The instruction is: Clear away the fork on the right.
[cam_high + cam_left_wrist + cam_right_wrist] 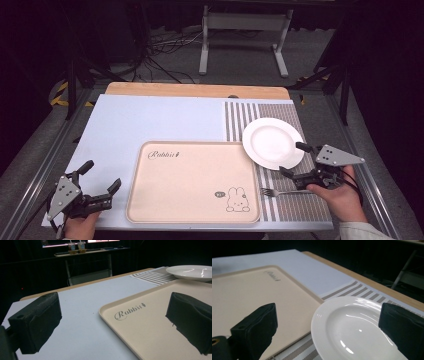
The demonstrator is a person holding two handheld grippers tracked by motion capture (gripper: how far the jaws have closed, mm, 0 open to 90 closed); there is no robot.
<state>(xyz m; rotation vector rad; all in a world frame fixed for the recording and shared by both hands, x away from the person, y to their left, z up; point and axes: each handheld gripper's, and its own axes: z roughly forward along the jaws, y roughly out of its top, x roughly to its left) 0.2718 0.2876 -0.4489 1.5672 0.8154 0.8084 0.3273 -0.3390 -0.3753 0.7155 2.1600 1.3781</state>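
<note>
A cream tray (192,180) with a "Rabbit" word and a rabbit drawing lies at the table's front middle. A white plate (272,142) rests on the striped mat (295,200), just right of the tray. A metal fork (280,191) lies on the mat below the plate. My left gripper (102,176) is open at the front left corner, beside the tray (155,325). My right gripper (294,159) is open at the plate's near right rim, jaws either side of the plate (354,330); nothing is held.
The table has a pale blue surface (150,120) and a wooden far edge (200,90). Behind it stand a white metal frame (245,37) and cables on the floor. Metal rails run along both table sides.
</note>
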